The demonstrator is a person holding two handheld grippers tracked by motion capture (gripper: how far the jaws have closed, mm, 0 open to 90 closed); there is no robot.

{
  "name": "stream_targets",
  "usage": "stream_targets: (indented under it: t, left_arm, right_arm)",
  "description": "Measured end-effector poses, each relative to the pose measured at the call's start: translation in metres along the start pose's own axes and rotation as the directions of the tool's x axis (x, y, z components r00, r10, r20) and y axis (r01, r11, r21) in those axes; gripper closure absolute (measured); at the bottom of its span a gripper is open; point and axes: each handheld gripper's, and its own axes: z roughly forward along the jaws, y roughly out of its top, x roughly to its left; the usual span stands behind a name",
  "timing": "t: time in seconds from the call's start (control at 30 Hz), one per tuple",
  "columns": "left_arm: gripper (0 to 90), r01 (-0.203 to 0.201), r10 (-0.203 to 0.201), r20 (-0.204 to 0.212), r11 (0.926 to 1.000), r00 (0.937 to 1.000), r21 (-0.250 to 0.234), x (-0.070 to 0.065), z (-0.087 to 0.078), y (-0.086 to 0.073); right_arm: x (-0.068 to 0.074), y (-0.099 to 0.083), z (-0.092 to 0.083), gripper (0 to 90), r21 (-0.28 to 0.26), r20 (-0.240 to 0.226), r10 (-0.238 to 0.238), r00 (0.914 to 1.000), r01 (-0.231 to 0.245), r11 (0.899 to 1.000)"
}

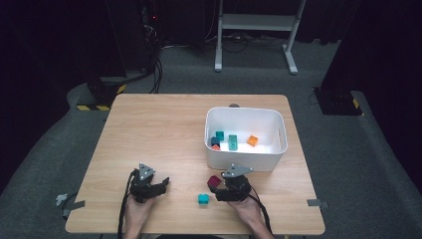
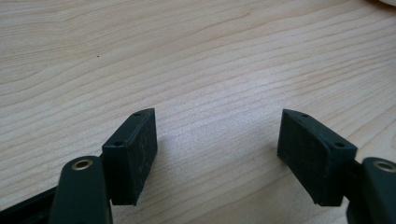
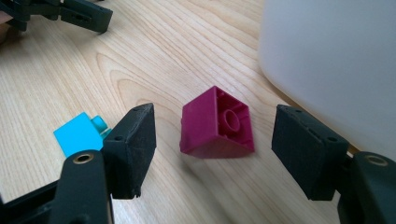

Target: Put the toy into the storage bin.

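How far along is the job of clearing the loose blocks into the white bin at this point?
Done: several blocks, teal, green and orange among them, lie in the white bin. In hand: the right gripper stands open around the magenta block, pads not touching it. Left: that block and the cyan block are on the table. The left gripper is open over bare wood.

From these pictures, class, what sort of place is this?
Probably a lab or workshop: a wooden table on grey carpet, cables trailing to dark equipment behind, and a white bin of toy bricks.
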Motion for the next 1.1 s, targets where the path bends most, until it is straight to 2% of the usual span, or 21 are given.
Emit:
stream_targets:
  t: [0.37, 0.73, 1.1]
  left_arm:
    - [28.0, -0.002, 0.002, 0.001, 1.0000, 1.0000, 0.001, 0.000, 0.000, 0.000]
    - [27.8, -0.003, 0.003, 0.001, 1.0000, 1.0000, 0.001, 0.000, 0.000, 0.000]
    - [27.7, -0.002, 0.002, 0.001, 1.0000, 1.0000, 0.001, 0.000, 0.000, 0.000]
  right_arm:
    - [0.000, 0.002, 0.016, 33.2, 0.020, -0.002, 0.017, 0.9999, -0.017, 1.000]
    - [0.001, -0.001, 0.019, 47.9, 0.033, 0.025, -0.021, 0.9995, 0.020, 0.999]
    - [0.003, -0.002, 0.018, 48.6, 0.032, 0.037, -0.041, 0.9985, 0.040, 0.999]
